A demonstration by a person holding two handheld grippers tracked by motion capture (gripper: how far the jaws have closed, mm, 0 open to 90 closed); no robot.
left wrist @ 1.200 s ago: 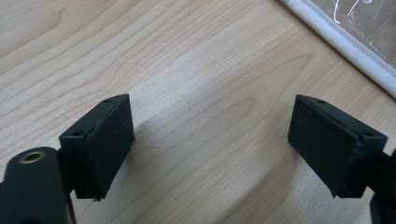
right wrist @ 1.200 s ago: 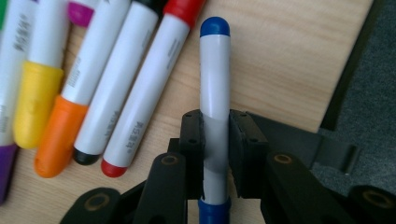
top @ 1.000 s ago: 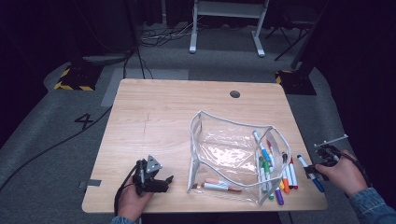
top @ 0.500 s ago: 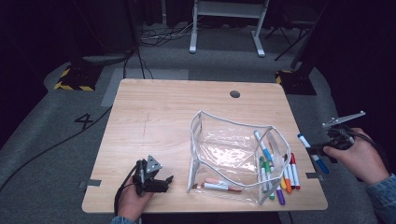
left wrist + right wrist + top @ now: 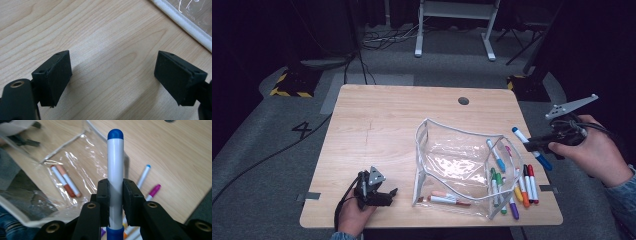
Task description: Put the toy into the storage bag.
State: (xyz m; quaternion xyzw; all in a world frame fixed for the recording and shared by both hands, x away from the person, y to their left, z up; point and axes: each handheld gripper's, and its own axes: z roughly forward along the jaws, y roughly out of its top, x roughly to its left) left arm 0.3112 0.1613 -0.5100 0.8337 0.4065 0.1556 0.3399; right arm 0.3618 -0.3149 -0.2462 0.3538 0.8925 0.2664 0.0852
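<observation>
The blue marker [image 5: 526, 141] sits crosswise between the pads of the right gripper [image 5: 536, 143], at about three o'clock of the table [image 5: 377, 125] and lifted above its right edge; in the right gripper view the marker [image 5: 115, 172] stands straight up toward twelve o'clock from the jaws, which are pressed tight on its white barrel. The left gripper [image 5: 388, 195] rests at about seven o'clock on the table, held in the person's left hand [image 5: 354, 215]; in the left gripper view its jaws are spread wide with nothing but bare wood between them. The clear pouch [image 5: 452, 165] lies open at about five o'clock of the table, just right of the left gripper, and holds two markers [image 5: 446, 198] near its lower edge. More loose markers [image 5: 519, 187] lie in a row at the pouch's right end, below the raised right gripper.
</observation>
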